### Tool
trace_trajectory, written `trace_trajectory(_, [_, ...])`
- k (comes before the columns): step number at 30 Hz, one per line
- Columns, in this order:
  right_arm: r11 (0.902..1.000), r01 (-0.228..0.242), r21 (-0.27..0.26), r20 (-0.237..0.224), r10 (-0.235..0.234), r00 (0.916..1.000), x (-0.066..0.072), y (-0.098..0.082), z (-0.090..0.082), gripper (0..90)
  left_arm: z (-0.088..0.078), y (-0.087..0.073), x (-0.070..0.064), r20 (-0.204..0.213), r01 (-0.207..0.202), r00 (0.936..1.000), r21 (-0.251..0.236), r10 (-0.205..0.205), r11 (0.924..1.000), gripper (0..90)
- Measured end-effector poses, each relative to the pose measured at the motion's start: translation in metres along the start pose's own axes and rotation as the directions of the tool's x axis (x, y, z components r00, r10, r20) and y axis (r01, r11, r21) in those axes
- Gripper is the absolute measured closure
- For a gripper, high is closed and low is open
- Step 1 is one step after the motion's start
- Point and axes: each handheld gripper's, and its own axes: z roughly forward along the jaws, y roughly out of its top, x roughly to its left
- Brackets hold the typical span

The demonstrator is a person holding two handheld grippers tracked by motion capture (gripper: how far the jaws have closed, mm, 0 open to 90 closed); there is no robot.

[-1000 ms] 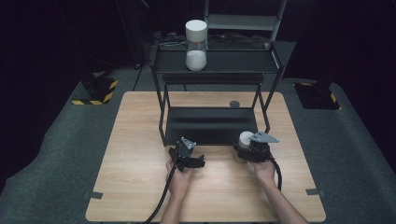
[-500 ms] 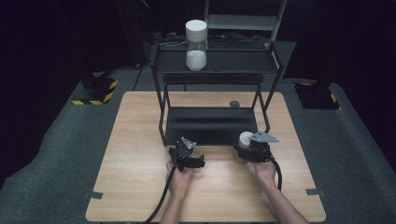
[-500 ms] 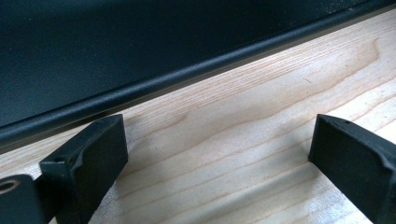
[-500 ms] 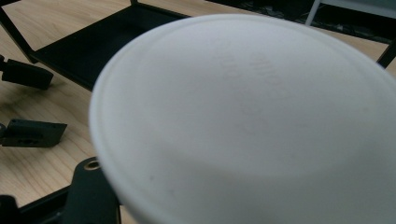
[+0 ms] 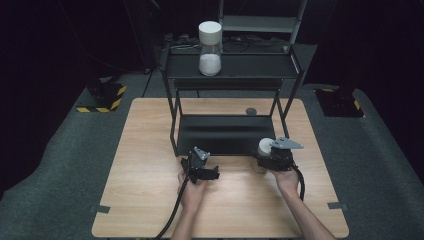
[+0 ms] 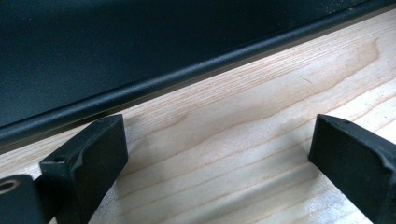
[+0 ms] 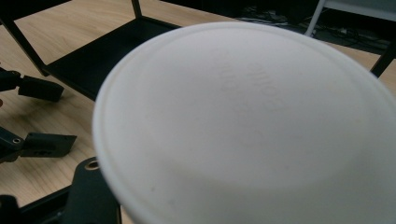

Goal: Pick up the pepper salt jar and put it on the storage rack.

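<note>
High view: right claw (image 5: 263, 156) clamped on a white-lidded jar (image 5: 265, 145) at the desk (image 5: 150, 150) beside the black rack (image 5: 227, 135).
Left claw (image 5: 212, 174) rests wide and empty nearby. The jar looks gripped but not lifted; next I'd expect a steady raise toward a shelf, clear of the rack's leg.
</note>
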Motion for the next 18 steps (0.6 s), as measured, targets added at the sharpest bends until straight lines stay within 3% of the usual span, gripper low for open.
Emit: trace_trajectory(18, [0.9995, 0.032, 0.01, -0.027, -0.031, 0.9992, -0.014, 0.031, -0.011, 35.6, 0.0, 0.0, 0.0, 0.0, 0.0, 1.0, 0.0, 0.0, 1.0, 4.4])
